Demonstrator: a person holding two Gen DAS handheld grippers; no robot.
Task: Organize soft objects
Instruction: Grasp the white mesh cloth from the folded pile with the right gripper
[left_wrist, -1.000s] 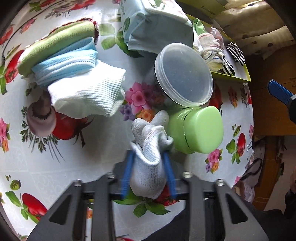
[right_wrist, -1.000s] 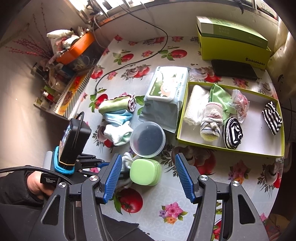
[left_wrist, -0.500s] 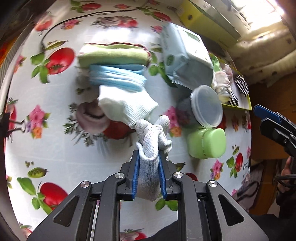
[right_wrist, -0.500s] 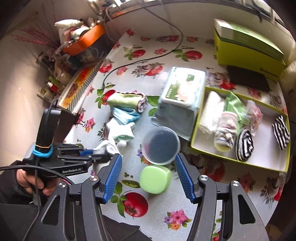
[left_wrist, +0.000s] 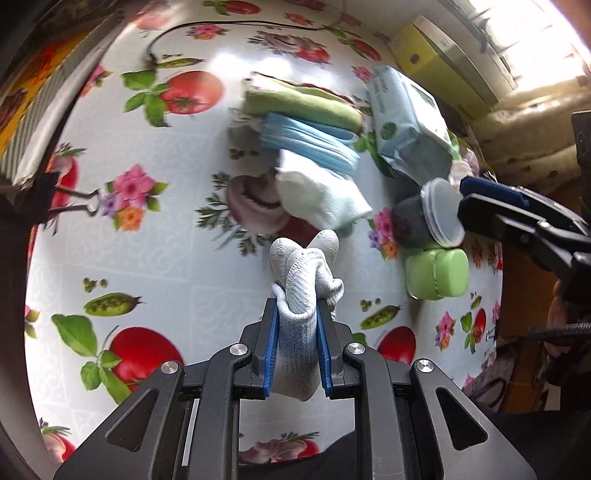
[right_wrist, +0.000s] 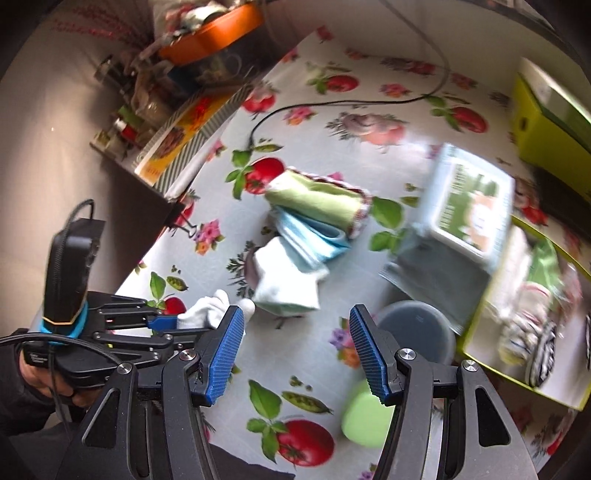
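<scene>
Item 1, far left from my right wrist camera: my left gripper, jaws clenched on a grey-white sock. In the left wrist camera the sock is pinched between both blue pads, its bunched end sticking out forward past the fingertips, lifted above the flowered tablecloth.

Item 2, centre of the table: a row of three folded cloths, each touching the next. Green towel lies furthest back, blue cloth in the middle, white sock nearest me. The held sock hangs just in front of the white one, apart from it.

Item 3, right of the cloths: a pack of wet wipes, just beside the green towel.

Item 4, in front of the wipes: a round container with clear lid, and a green tub lying on its side, touching it.

Item 5: my right gripper, jaws released, wide apart, nothing between them; it hovers above the tablecloth near the container.

Item 6, far right: a yellow-green tray holding striped and pale rolled items, blurred.

Item 7, back right: a yellow-green box.
</scene>
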